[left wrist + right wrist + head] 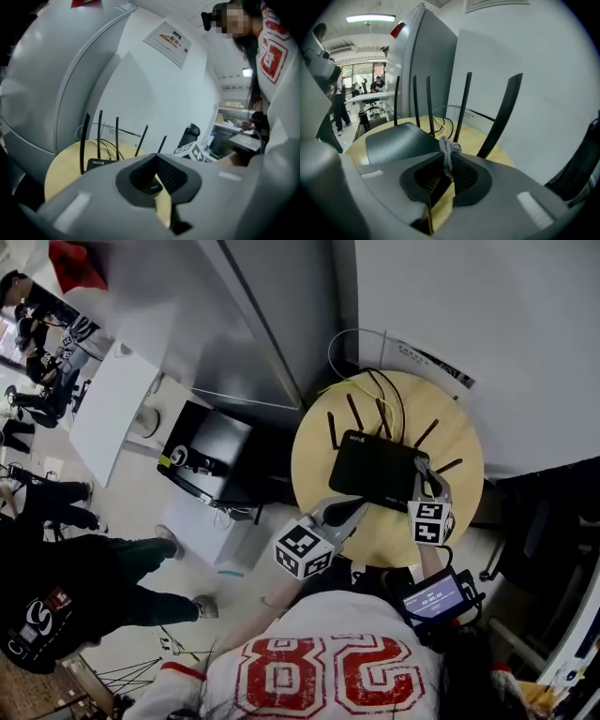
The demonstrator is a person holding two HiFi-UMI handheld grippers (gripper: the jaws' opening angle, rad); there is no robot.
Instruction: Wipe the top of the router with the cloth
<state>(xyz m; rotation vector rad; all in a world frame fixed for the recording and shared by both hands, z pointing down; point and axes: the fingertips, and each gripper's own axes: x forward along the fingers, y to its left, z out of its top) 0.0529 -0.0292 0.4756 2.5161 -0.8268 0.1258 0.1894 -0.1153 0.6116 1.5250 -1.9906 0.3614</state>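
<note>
Right now my right gripper [447,171] is closed tight on a small grey woven cloth [449,151]. Only a knotted tuft shows above the jaws, so the bulk of it must hang below, where I judge it can meet the surface. I hold it at the near right corner of the flat black plastic router [375,470], because a wipe started at that edge can sweep across the whole lid in one pass.

The router lies flat in the middle of the round pale wooden bench [459,442]. Its thin black antennas [461,108] stand upright along the far side, toward the wall. That row is why I come in from the near side: the cloth would snag among them.

My left gripper [154,176] has its jaws together on nothing. It sits low by the router's near left edge, close enough, I think, to steady the light box if the wipe drags it. I cannot tell whether it touches the casing. The lid looks bare, the wiping not yet done.
</note>
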